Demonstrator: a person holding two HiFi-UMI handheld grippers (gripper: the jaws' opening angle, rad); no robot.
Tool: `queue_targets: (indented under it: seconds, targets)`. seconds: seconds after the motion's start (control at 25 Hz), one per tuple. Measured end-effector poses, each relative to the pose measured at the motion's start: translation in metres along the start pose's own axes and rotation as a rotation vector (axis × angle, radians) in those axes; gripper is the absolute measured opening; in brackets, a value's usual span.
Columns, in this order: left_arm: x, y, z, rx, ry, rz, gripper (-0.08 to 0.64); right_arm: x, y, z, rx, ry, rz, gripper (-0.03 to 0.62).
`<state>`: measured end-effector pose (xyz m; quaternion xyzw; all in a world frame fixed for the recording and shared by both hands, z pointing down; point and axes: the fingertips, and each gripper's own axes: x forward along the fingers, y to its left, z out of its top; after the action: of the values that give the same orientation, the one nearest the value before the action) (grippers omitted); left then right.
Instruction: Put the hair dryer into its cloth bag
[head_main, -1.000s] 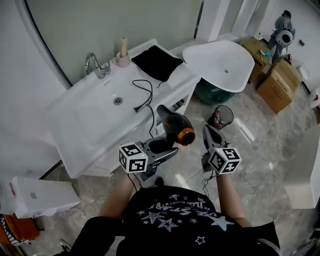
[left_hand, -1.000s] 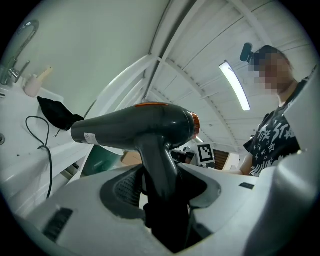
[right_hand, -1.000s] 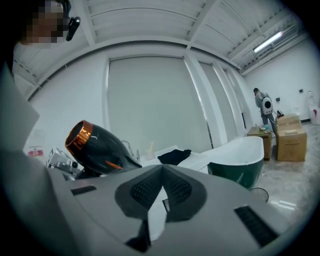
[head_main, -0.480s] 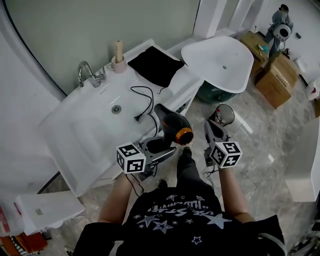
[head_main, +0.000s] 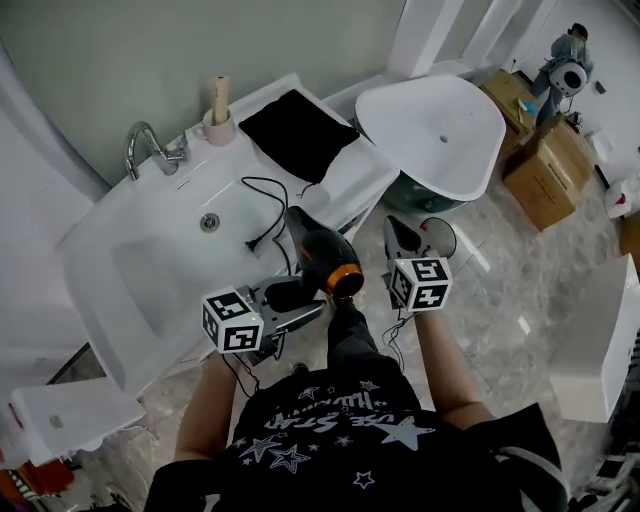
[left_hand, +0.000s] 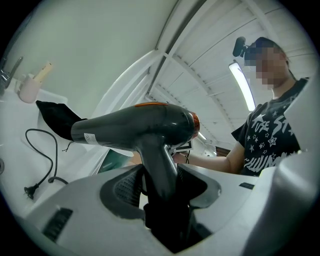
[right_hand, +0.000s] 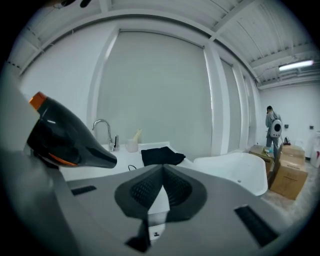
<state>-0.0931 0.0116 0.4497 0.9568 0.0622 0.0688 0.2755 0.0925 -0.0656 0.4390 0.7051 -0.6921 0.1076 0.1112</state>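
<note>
The fingers (left_hand: 122, 189) of the left gripper (head_main: 300, 303) are clamped on the handle of the hair dryer (head_main: 318, 262), holding it in the air off the front edge of the white desk (head_main: 350, 175), orange-ringed end toward the person. Its cord (head_main: 262, 205) trails into the sink (head_main: 150, 270). The right gripper (head_main: 397, 232) is just beside the dryer, its fingers (right_hand: 142, 192) pressed together on nothing. The black cloth bag (head_main: 297, 135) lies on the desk beyond, well apart.
</note>
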Motion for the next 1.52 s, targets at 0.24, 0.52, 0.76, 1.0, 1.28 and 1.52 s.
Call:
queue_targets:
  seconds: [0.24,0.52,0.76,1.0,1.28,1.52]
  targets:
    - [0.038,0.037,0.018,-0.024,0.008,0.024,0.218,0.054,-0.035,0.005,-0.121,0.052,0.055,0.020]
    - [0.085,0.068,0.039,-0.061,0.046,0.043,0.219,0.120,-0.072,0.005,-0.362,0.135,0.177,0.038]
    - [0.121,0.092,0.056,-0.064,0.068,0.007,0.219,0.174,-0.097,0.005,-0.569,0.185,0.295,0.058]
    - [0.143,0.119,0.064,-0.088,0.087,0.013,0.219,0.226,-0.097,0.003,-0.730,0.188,0.426,0.109]
    - [0.162,0.143,0.061,-0.127,0.111,0.056,0.219,0.277,-0.088,-0.019,-1.012,0.195,0.576,0.160]
    - [0.170,0.152,0.058,-0.147,0.129,0.080,0.219,0.304,-0.079,-0.035,-1.182,0.173,0.626,0.189]
